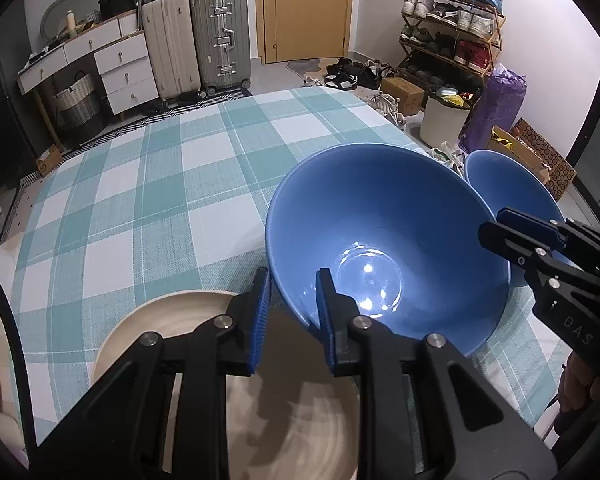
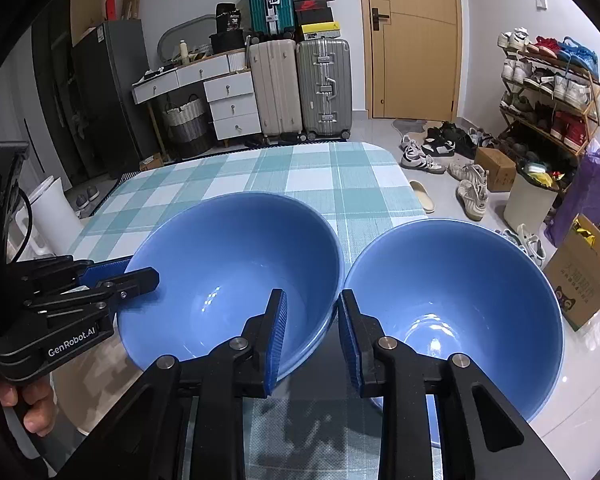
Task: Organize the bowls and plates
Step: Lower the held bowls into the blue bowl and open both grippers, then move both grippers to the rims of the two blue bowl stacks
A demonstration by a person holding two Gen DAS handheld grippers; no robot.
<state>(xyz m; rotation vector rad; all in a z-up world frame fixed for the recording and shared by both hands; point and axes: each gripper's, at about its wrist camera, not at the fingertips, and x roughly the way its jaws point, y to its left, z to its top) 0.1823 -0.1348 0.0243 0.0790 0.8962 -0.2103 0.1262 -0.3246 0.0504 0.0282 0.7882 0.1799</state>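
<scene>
Two blue bowls side by side on the checked counter (image 2: 236,172). Left gripper (image 1: 292,312) fingers straddle the left bowl (image 1: 384,216) rim, slightly parted; right gripper (image 2: 312,336) released between the bowls, beside the right bowl (image 2: 452,312). Advice: clear the rims fully before withdrawing (cream plate (image 1: 172,320) lies close).

suitcases (image 2: 300,88) | shoe rack (image 2: 548,92) | door (image 2: 416,40) | drawers (image 2: 232,100)

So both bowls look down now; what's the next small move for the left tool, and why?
Probably ease the left tool up and back off the left blue bowl. Its pads straddle the near rim with slack rather than pinching it, and the bowl seems to rest on the tablecloth beside the right blue bowl, so nothing needs holding.
</scene>
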